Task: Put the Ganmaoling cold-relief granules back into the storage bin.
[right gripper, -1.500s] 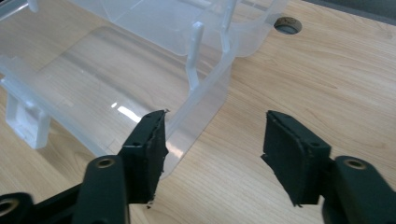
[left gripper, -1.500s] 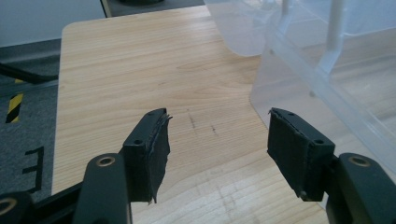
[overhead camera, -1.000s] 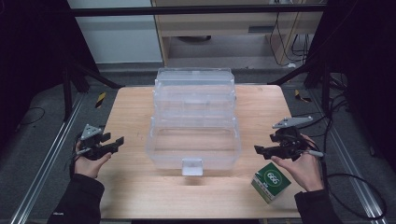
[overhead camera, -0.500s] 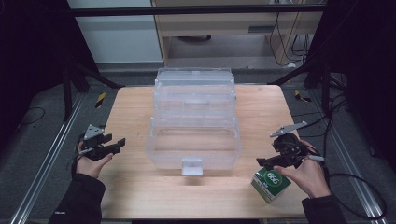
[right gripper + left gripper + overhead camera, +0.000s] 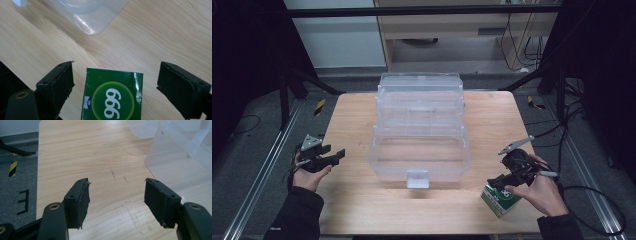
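A green box marked "999" (image 5: 502, 201) lies near the table's front right corner. My right gripper (image 5: 498, 184) hovers over its far end. In the right gripper view the green box (image 5: 113, 97) sits between the jaws of my right gripper (image 5: 116, 66), with a gap on each side. These jaws have just been opening, and the pads do not touch the box. My left gripper (image 5: 337, 156) rests at the table's left edge, open and holding nothing. In the left gripper view, bare wood shows between the pads of my left gripper (image 5: 116, 195).
A large clear plastic bin (image 5: 419, 135) with stepped tiers and a front latch takes up the middle of the wooden table (image 5: 492, 115). Its corner shows as the clear bin (image 5: 180, 152) near the left gripper and as the clear bin (image 5: 87, 12) beyond the right one.
My right hand has come down and toward the front, bringing its gripper over the green box, and its jaws have widened. The left hand has stayed put.
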### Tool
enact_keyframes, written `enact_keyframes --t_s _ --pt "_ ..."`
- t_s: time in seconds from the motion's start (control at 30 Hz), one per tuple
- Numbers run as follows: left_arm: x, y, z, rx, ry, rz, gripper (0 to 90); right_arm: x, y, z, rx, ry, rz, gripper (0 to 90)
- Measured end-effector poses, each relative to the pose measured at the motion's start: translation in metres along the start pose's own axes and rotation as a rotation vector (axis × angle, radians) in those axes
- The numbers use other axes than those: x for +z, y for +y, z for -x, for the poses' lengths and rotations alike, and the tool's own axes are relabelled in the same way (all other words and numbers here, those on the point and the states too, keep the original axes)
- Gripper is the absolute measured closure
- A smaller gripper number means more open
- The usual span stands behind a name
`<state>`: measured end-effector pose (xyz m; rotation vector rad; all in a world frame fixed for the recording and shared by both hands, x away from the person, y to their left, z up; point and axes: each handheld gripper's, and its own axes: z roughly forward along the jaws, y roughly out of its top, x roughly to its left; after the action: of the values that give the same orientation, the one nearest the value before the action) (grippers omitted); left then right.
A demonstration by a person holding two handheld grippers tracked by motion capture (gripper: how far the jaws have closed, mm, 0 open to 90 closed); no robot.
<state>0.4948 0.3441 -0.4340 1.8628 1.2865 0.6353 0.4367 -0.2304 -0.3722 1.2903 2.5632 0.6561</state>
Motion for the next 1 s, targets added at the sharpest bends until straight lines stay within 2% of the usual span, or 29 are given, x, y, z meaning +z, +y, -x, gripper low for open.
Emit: enact_keyframes --t_s 0.17,0.4,0.57,1.0 --pt "0.001 0.000 0.001 0.005 -0.004 -0.005 35.6 0.002 -0.005 -0.002 0.015 -0.011 -0.033 11.1" --pt "0.001 0.000 0.000 0.000 -0.001 -0.004 35.4 0.009 -0.011 -0.003 0.010 -0.010 -0.065 8.8" --pt "0.001 0.000 0.000 -0.001 -0.003 -0.006 35.3 0.016 -0.016 -0.005 0.005 -0.019 -0.106 7.4" --pt "0.002 -0.001 0.000 0.003 0.000 -0.012 34.7 0.027 -0.021 -0.006 0.009 -0.011 -0.148 6.8"
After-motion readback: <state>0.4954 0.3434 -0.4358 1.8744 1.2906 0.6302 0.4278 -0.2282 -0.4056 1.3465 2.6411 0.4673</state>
